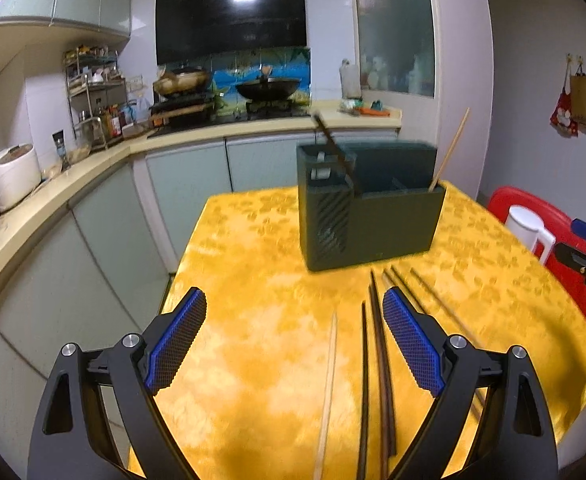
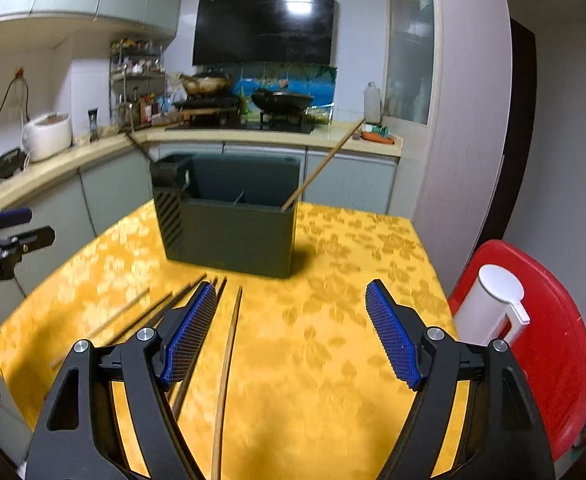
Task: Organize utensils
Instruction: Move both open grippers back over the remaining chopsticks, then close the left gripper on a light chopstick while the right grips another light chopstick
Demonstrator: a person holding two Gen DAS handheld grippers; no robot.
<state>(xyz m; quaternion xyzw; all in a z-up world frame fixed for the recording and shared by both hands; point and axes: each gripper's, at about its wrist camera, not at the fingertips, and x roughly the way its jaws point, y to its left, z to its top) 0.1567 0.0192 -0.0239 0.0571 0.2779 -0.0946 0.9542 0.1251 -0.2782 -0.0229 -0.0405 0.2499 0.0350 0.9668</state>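
Nearest, the left gripper [image 1: 295,336] and the right gripper [image 2: 291,330] both hang spread wide, pinching nothing, over a table under a yellow patterned cloth [image 2: 333,360]. Loose chopsticks [image 1: 379,344] lie on the cloth just before a dark green utensil holder [image 1: 367,208], where a pale chopstick [image 1: 451,148] leans in the right compartment and a dark one, perhaps a chopstick, stands blurred at the left. Beyond runs a counter [image 1: 233,130] with two woks under a black hood [image 1: 231,16].
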